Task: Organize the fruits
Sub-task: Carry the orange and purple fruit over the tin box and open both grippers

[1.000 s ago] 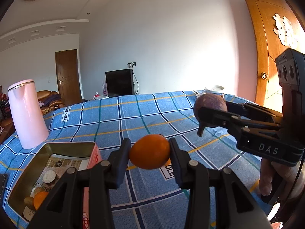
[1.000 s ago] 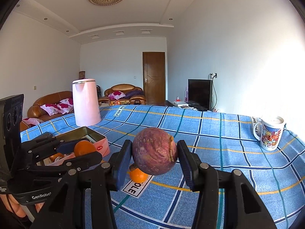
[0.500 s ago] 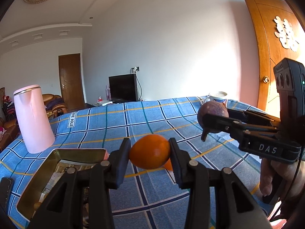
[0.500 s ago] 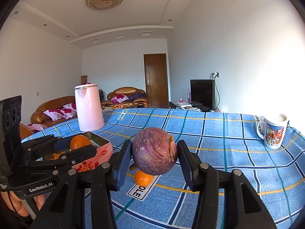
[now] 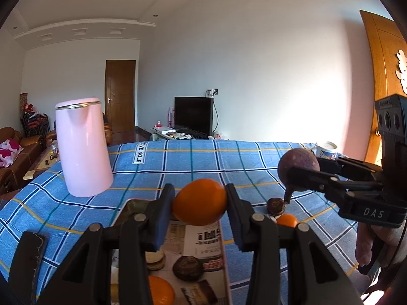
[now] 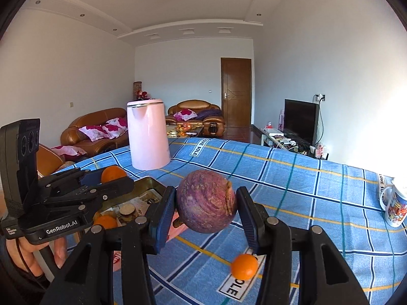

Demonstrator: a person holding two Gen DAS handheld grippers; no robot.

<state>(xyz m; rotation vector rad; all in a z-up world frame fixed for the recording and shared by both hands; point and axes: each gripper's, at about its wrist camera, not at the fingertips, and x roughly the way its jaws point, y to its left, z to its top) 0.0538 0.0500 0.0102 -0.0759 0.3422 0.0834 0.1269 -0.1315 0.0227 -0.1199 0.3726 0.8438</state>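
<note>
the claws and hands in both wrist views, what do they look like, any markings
Both are black plastic with silver pivot bolts and dark blue pads. The left claw body reads "GenRobot.AI"; the right claw reads "DAS". Each carries a black box with three round lenses. Bare fingers wrap the handle; no sleeves or cables are visible.

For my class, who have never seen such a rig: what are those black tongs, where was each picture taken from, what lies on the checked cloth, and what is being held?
There is no robot here. A person holds a hand-held gripper in each hand, and each carries a wide-angle camera looking along its two fingers. One picture comes from the left gripper, shut on an orange. The other comes from the right gripper, shut on a purple fruit. Each camera also sees the other gripper at its edge. On the blue checked cloth stand a pink kettle and a mug. A tin holds fruit and other small things, and a small orange and a dark fruit lie loose beside it.
</note>
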